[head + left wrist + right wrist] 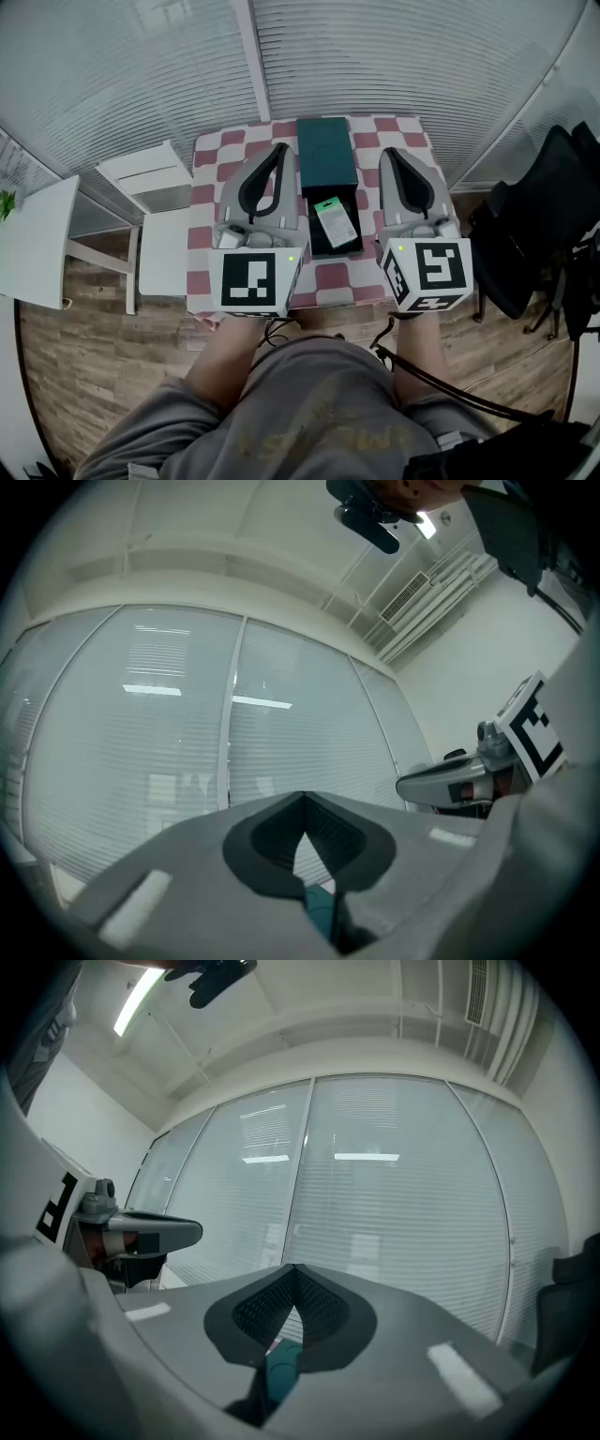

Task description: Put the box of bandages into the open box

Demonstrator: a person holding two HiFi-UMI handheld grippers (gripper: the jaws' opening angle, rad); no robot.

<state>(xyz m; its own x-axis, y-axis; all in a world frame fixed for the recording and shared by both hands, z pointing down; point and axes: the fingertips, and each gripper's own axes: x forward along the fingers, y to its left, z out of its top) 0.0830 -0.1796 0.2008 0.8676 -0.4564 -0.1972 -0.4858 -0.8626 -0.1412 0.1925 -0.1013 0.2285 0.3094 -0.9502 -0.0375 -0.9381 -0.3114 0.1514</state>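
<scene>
Box of bandages [335,222] lies inside the open box [328,155], frame centre, on the desk [211,159]. We see left gripper [282,147] and right gripper [385,152] either side, fingers closed, empty. Placing looks done; next, just withdraw.

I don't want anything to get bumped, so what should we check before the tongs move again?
1. Box of bandages lies inside the open box: ok.
2. Left tongs shut with nothing between them: ok.
3. Right tongs shut with nothing between them: ok.
4. Both tongs held off the open box, one on each side: ok.
5. Teal lid lies on the table beyond the open box, within view: ok.
6. Bandages sit flat and low enough for a lid: cannot tell.
</scene>
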